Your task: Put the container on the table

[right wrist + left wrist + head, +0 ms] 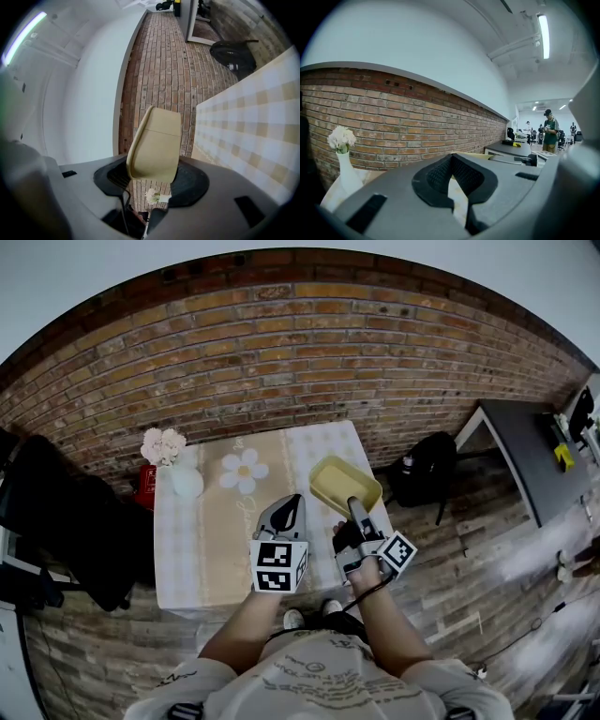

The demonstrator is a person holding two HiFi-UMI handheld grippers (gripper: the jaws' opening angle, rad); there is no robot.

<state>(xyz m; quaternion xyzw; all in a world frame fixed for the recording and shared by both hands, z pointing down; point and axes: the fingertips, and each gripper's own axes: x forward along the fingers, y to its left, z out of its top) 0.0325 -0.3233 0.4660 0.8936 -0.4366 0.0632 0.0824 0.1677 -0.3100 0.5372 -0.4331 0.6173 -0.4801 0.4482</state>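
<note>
The right gripper (151, 174) has its jaws clamped on the near rim of the yellow container (157, 140). In the head view the container (341, 480) sits in this gripper (355, 506) with its open side up. Its long axis runs roughly on from the jaws, away from the person and angled slightly left towards the brick wall (281, 352). It is held in the air at the right edge of the table (202, 554), about halfway along that edge, and its right corner reaches past the edge.

The left gripper (452, 159) has its jaws together with nothing between them, and it hangs over the table's near right part (292, 505).

The cloth under both grippers and along the near edge is bare. A flower-shaped mat (245, 470) lies mid-table towards the far edge, and a vase (186, 480) of pale flowers stands at the far left corner. A dark backpack (427, 468) sits on the floor past the right edge.
</note>
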